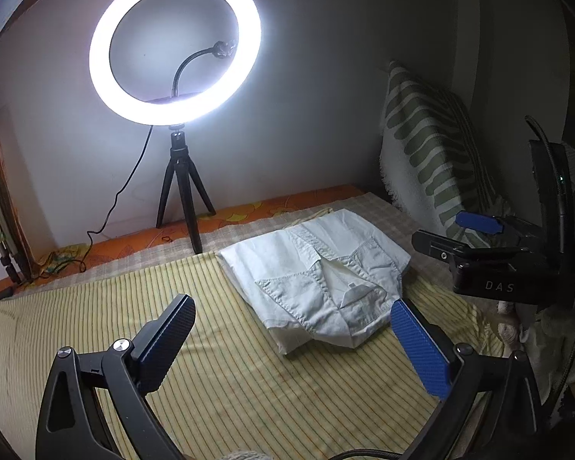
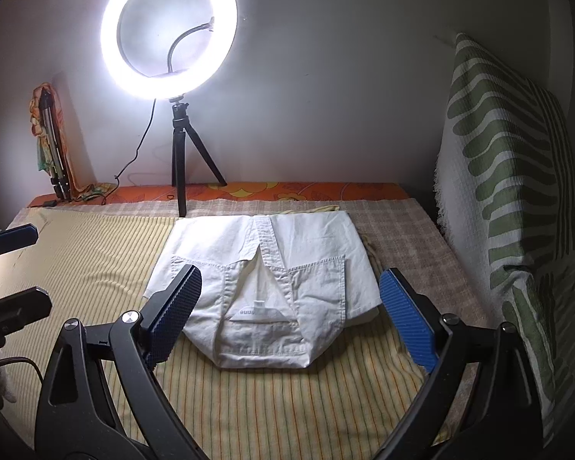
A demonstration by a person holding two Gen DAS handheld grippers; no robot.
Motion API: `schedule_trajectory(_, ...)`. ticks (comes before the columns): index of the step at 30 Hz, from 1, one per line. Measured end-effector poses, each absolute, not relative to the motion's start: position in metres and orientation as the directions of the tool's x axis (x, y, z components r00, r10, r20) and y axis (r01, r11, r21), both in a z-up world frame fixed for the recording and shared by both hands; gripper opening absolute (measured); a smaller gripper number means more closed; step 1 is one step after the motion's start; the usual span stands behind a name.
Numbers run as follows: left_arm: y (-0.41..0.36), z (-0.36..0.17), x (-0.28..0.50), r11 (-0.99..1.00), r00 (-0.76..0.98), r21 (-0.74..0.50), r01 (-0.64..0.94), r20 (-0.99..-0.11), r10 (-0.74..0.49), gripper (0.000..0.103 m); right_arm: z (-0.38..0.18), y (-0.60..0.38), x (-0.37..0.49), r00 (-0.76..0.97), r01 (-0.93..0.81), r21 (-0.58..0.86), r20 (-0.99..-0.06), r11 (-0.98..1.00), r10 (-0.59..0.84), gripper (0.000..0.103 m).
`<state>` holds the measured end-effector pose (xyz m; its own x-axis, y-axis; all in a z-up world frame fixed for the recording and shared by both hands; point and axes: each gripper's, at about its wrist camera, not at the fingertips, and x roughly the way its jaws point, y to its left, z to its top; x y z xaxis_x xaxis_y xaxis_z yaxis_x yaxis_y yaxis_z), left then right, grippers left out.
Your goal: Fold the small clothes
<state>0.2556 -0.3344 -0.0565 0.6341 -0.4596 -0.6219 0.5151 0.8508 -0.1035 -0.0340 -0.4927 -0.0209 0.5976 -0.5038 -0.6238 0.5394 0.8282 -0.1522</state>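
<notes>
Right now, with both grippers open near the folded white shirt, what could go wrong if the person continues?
1. The white shirt lies folded, collar side up; a careless pinch by the right gripper could lift only the top layer and undo the fold.
2. The ring light stands on a small tripod just behind the shirt; pushing the cloth away might tip it.
3. The left gripper is close to the right one; they may collide.

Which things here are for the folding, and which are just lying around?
For the job:
white shirt
left gripper, open
right gripper, open

Just there:
ring light
tripod
green-striped cushion
striped sheet
</notes>
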Motion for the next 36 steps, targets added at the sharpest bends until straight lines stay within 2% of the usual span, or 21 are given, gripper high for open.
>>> schedule_trajectory(10,-0.33,-0.061,0.23,0.866,0.649,-0.049,0.497,-0.642,-0.409,0.103,-0.025,-0.472,-0.051,0.61,0.544,-0.123,-0.621,0.83,-0.492,0.096)
schedule_trajectory(23,-0.326,-0.063,0.216,0.859,0.618,-0.089,0.504,-0.657,-0.431,0.103,-0.032,-0.465,-0.066,0.61,0.553,-0.096,-0.63,0.828,-0.48,0.096)
schedule_trajectory(36,-0.329,-0.058,0.21,0.856,0.627,-0.073,0.512,-0.648,-0.431,0.103,-0.039,-0.466,-0.074,0.598,0.567,-0.084,-0.643,0.82,-0.479,0.096)
